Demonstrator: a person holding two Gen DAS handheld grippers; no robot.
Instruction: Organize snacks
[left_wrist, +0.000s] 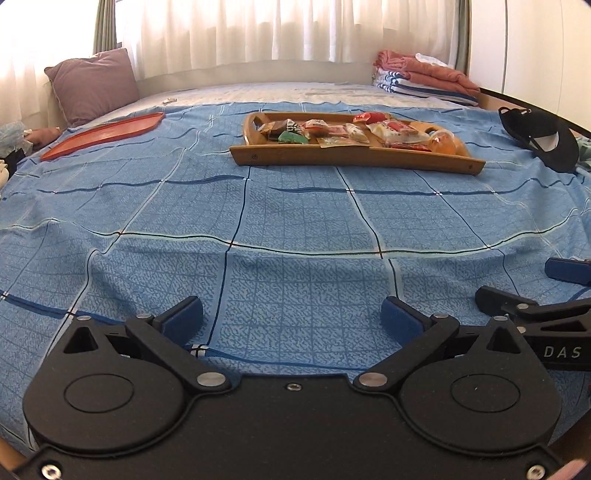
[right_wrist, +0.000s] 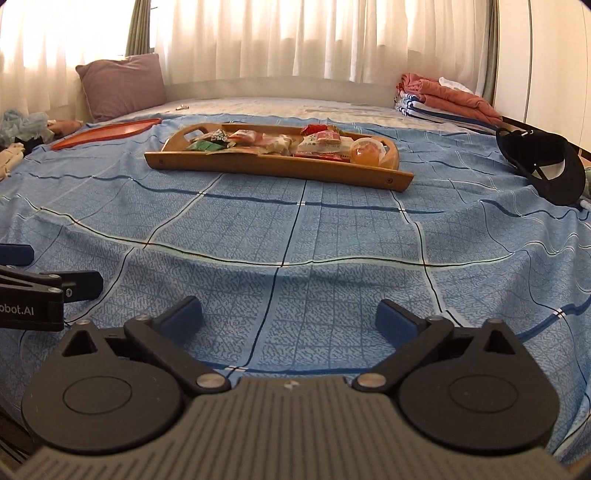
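While both jaws gape empty, snacks (left_wrist: 332, 131) in wooden tray (left_wrist: 354, 157) well beyond

A wide stretch of blue checked bedspread (left_wrist: 295, 206) lies bare before the snack-laden wooden tray (left_wrist: 332, 157). A flat red tray (left_wrist: 107, 133) flanks the left, a black cap (left_wrist: 543, 142) the right.

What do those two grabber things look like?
Both are matte black plastic with two round discs, silver pivot pins and blue padded fingertips. The left gripper has a smooth flat black body. The right gripper has a grey ribbed body and white "DAS" lettering on its side. No hands or sleeves show.
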